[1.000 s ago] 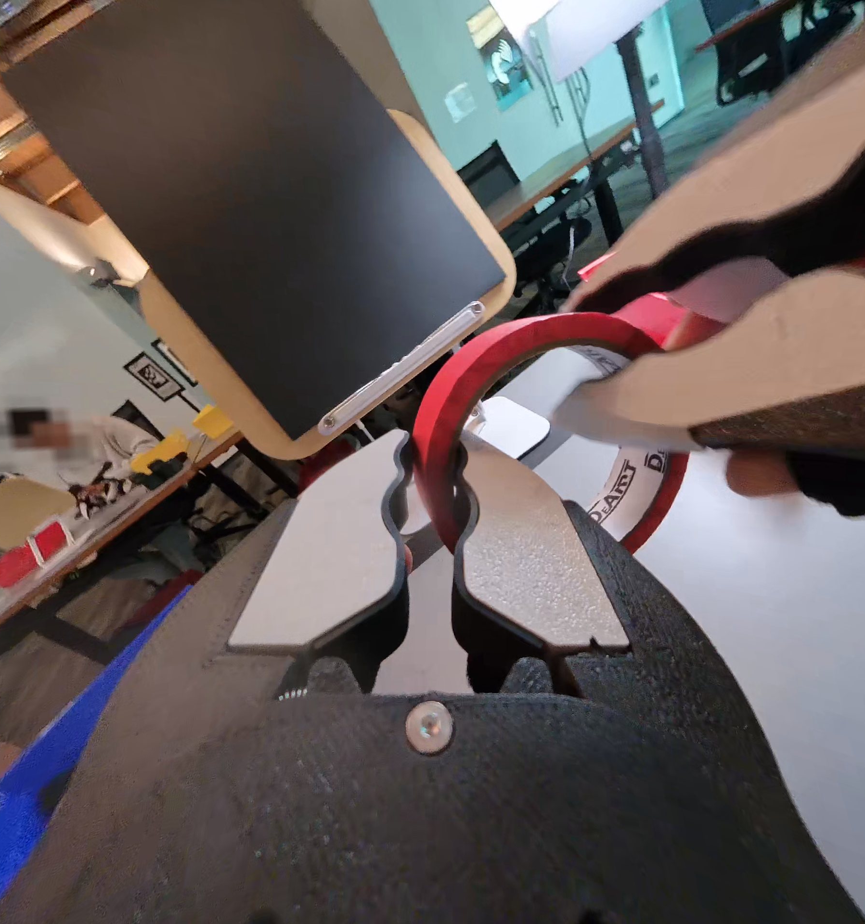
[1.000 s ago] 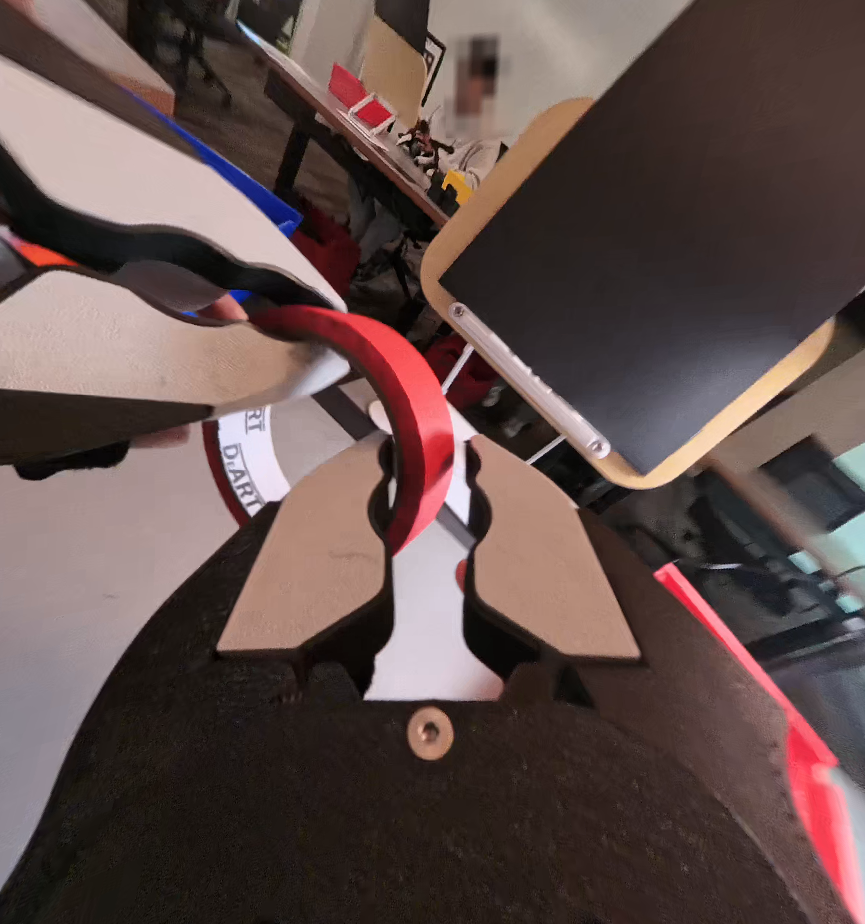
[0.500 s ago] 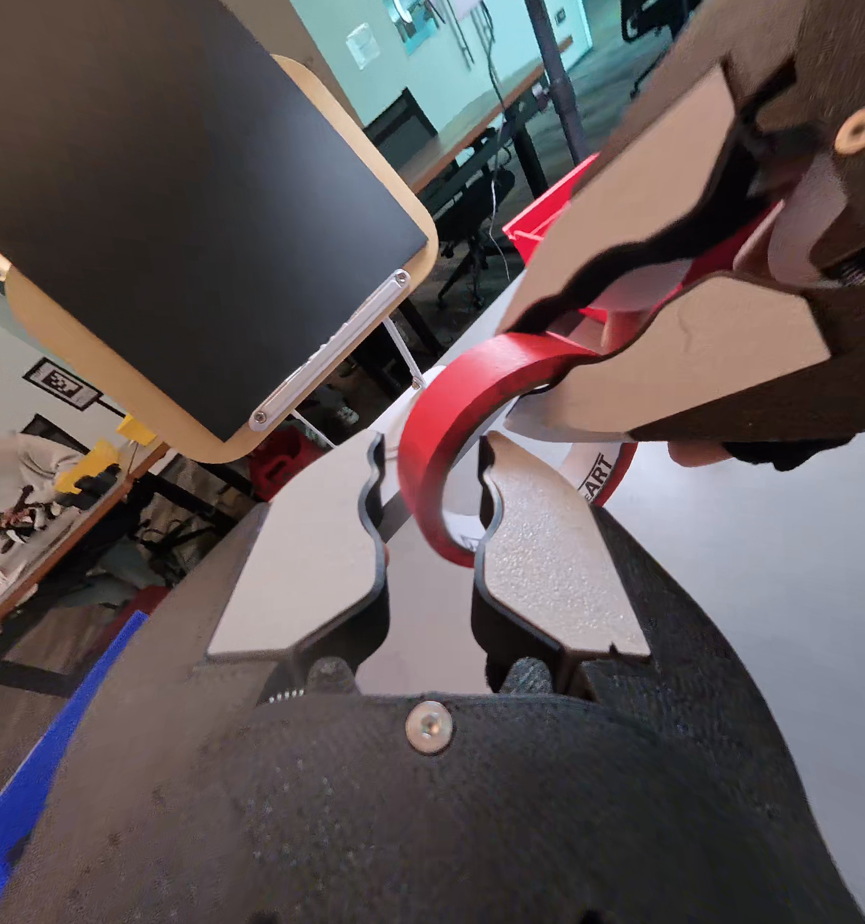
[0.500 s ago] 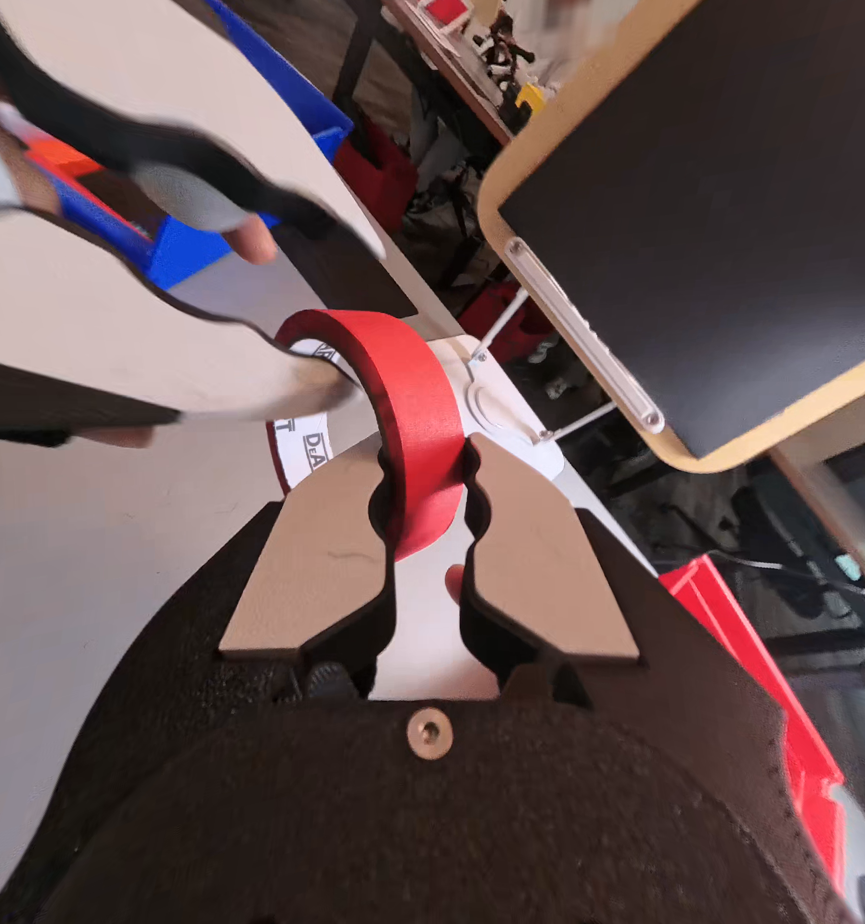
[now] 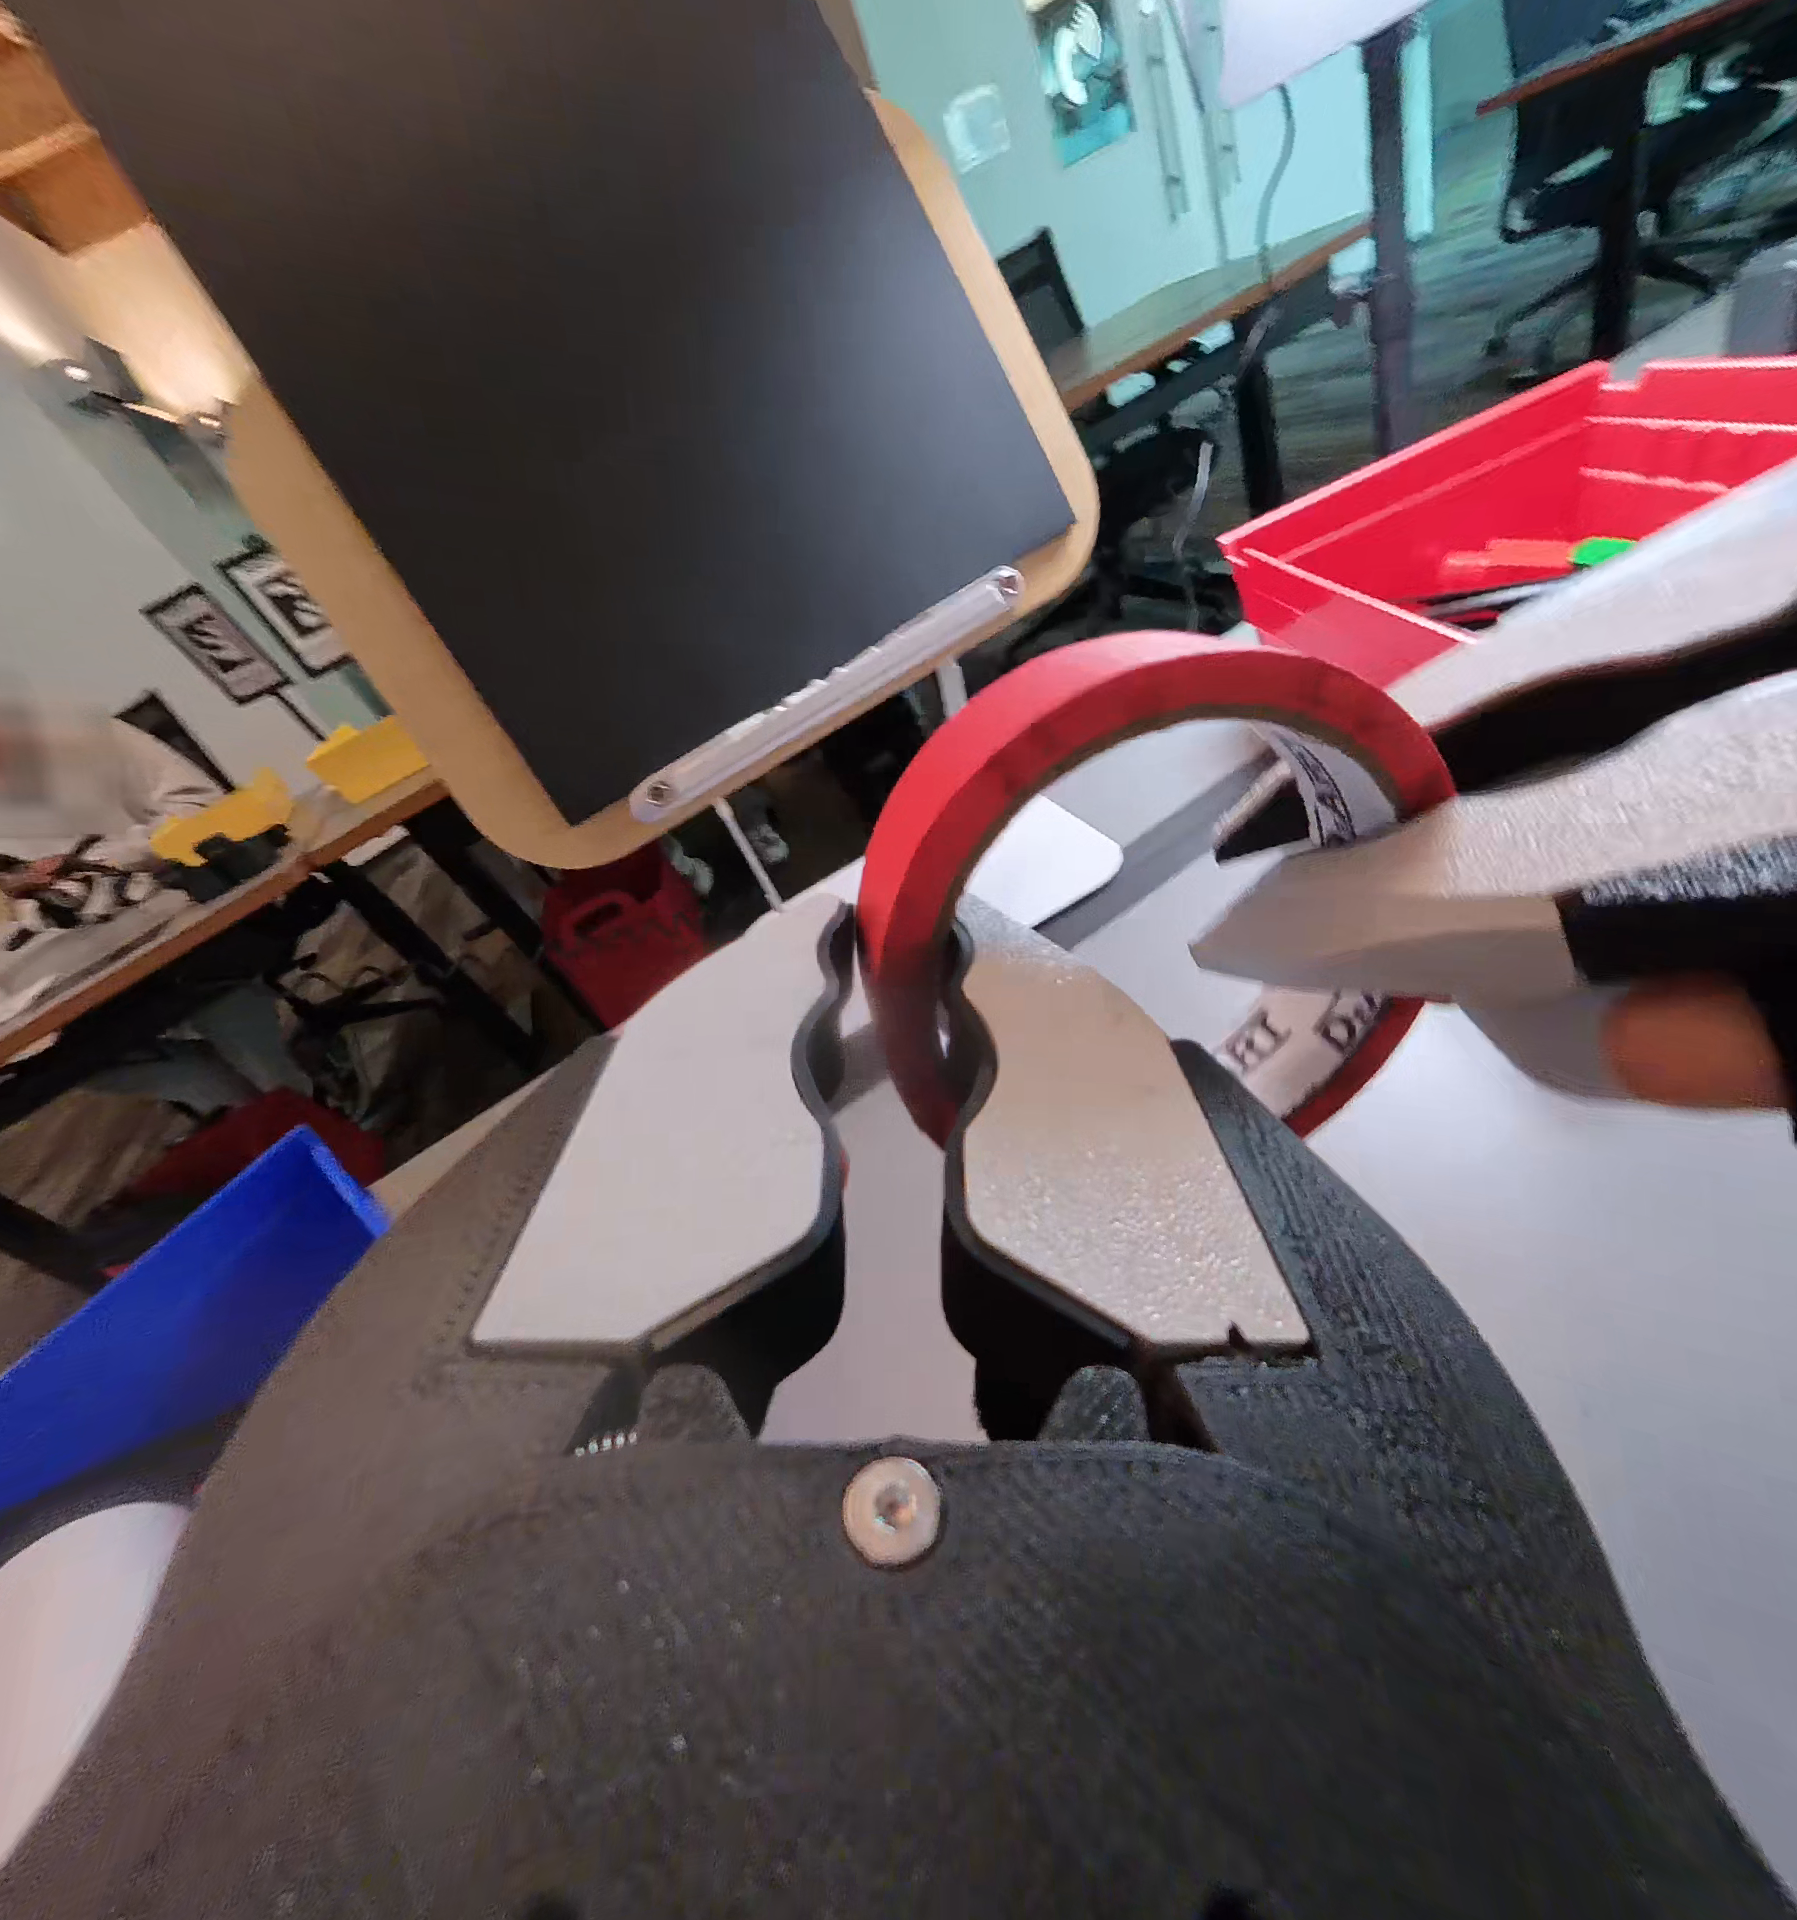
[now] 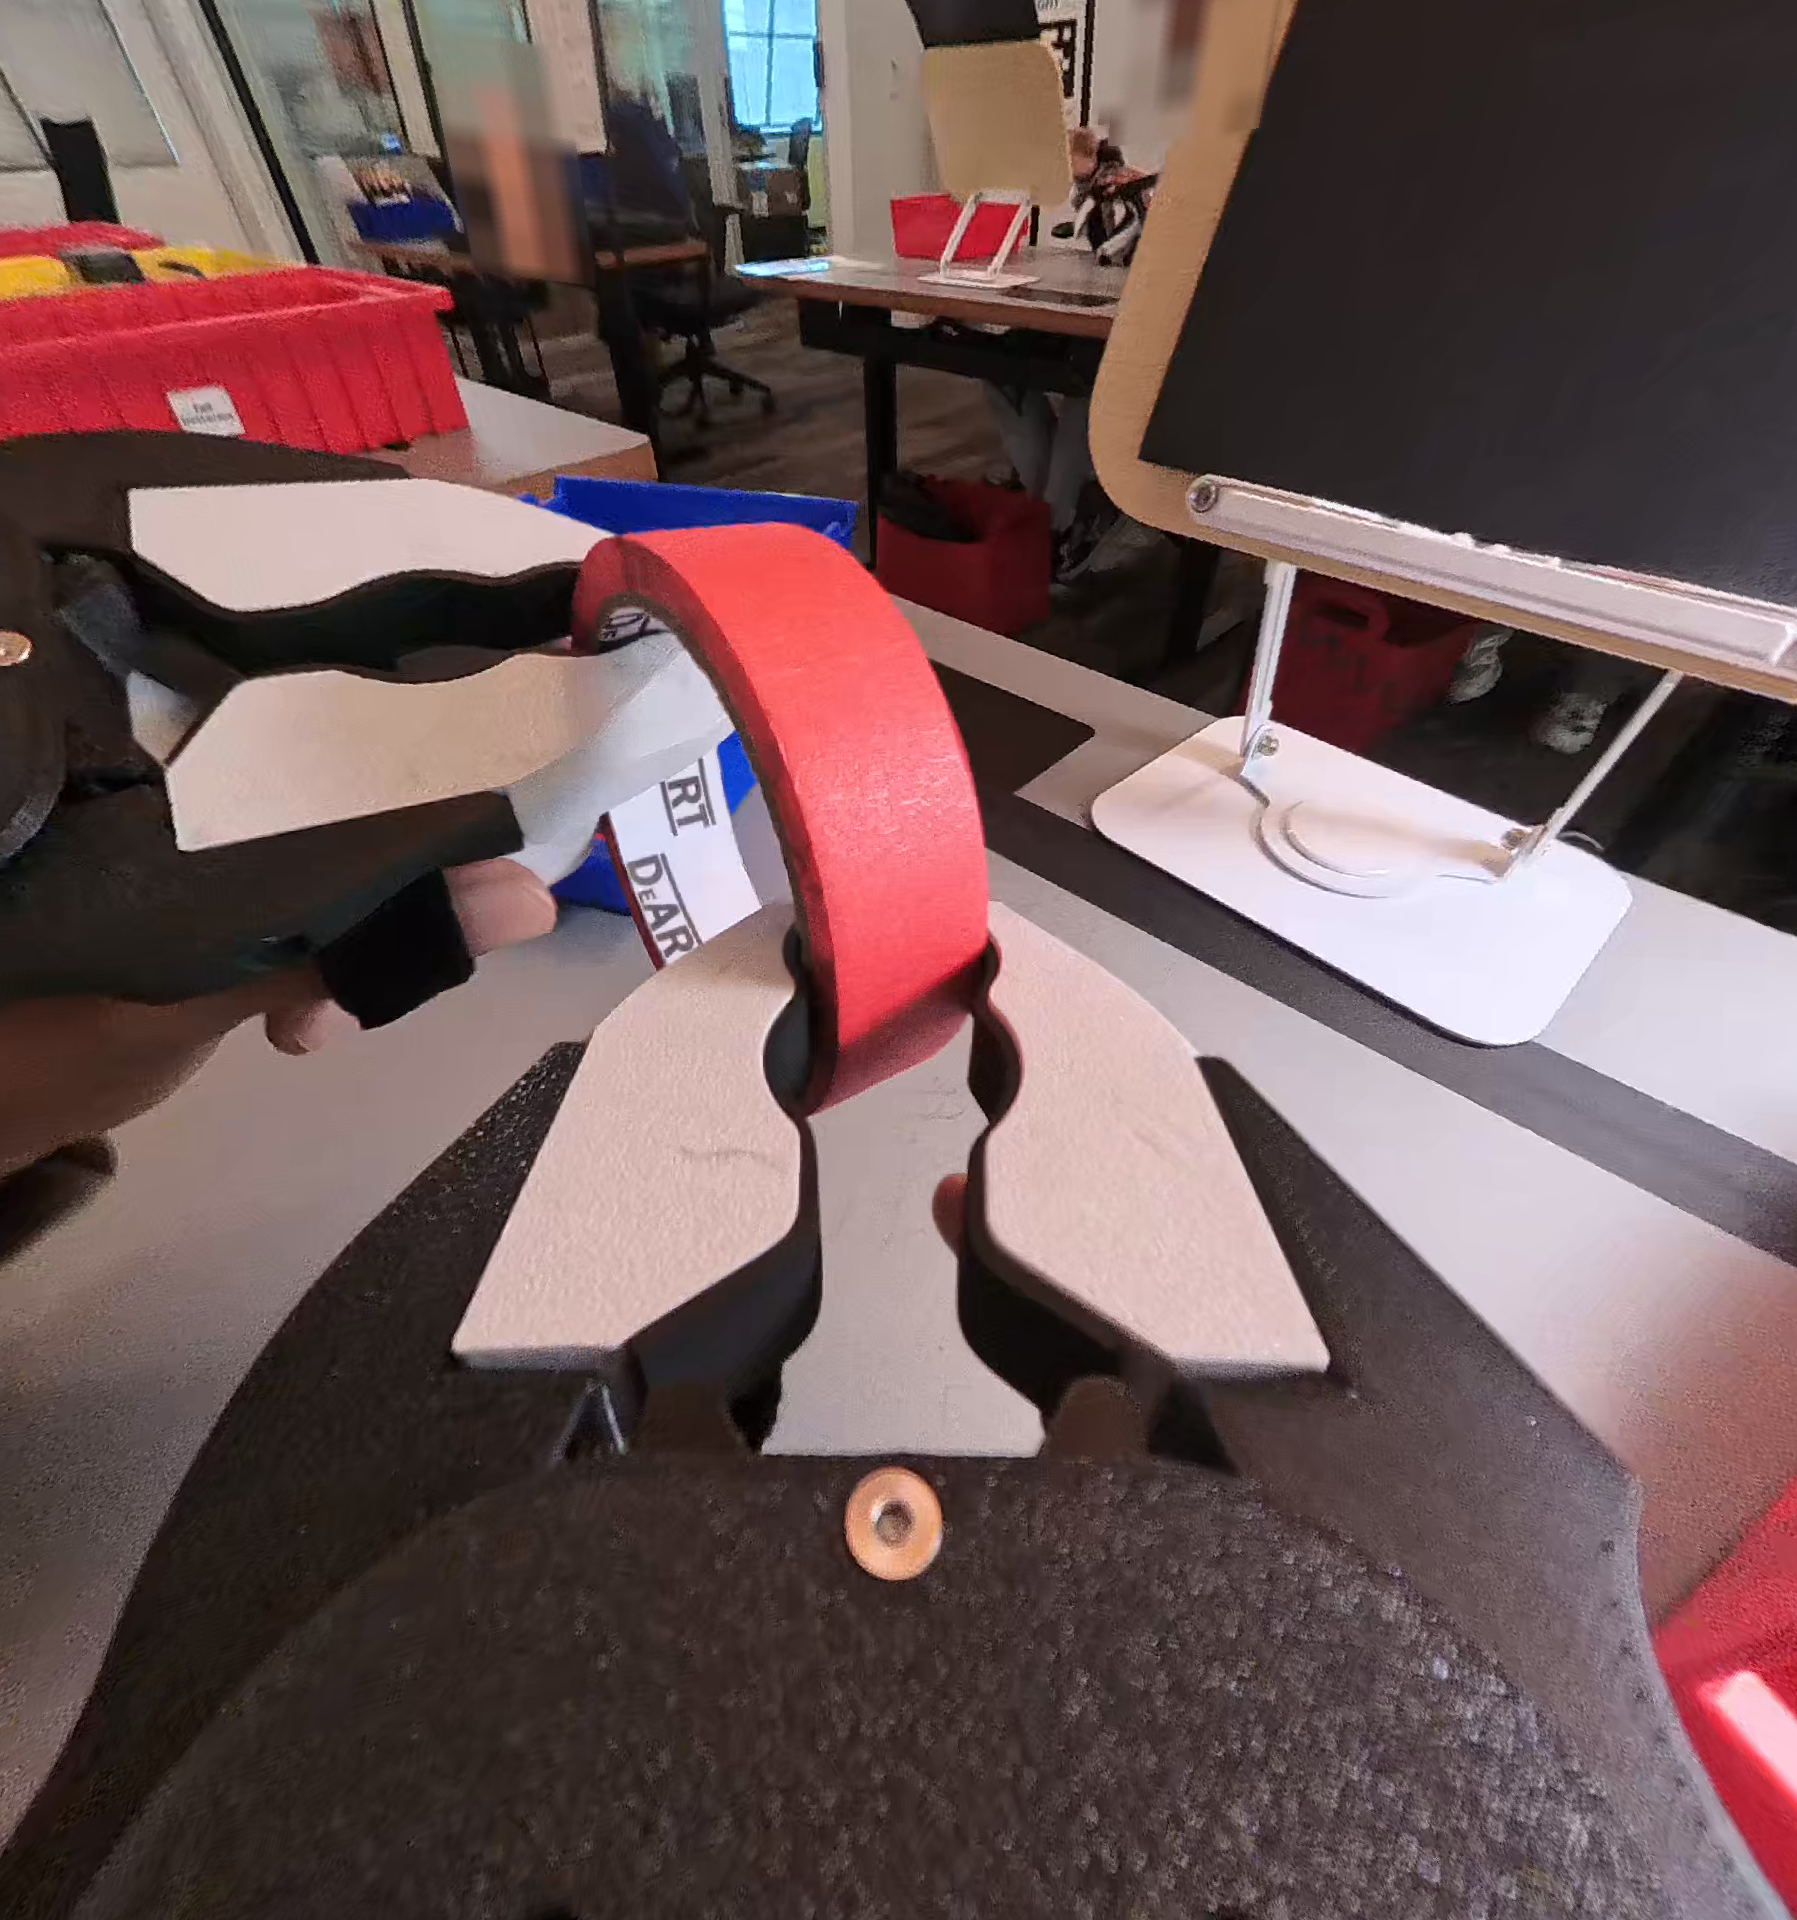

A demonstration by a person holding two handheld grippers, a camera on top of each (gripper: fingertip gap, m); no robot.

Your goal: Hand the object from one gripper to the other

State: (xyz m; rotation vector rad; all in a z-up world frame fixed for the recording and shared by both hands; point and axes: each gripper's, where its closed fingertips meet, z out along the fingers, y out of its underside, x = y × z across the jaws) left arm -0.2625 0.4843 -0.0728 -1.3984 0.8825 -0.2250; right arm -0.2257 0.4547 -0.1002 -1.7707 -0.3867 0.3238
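Since the earlier frames both wrists have rolled level. The right gripper (image 6: 889,1003) pinches the red tape roll's (image 6: 852,769) width; the left gripper (image 5: 899,997) clamps its band through the core. The roll is held clear above the table (image 6: 1652,1039), doubly gripped mid-transfer. Beyond stands a dark screen (image 6: 1559,270).
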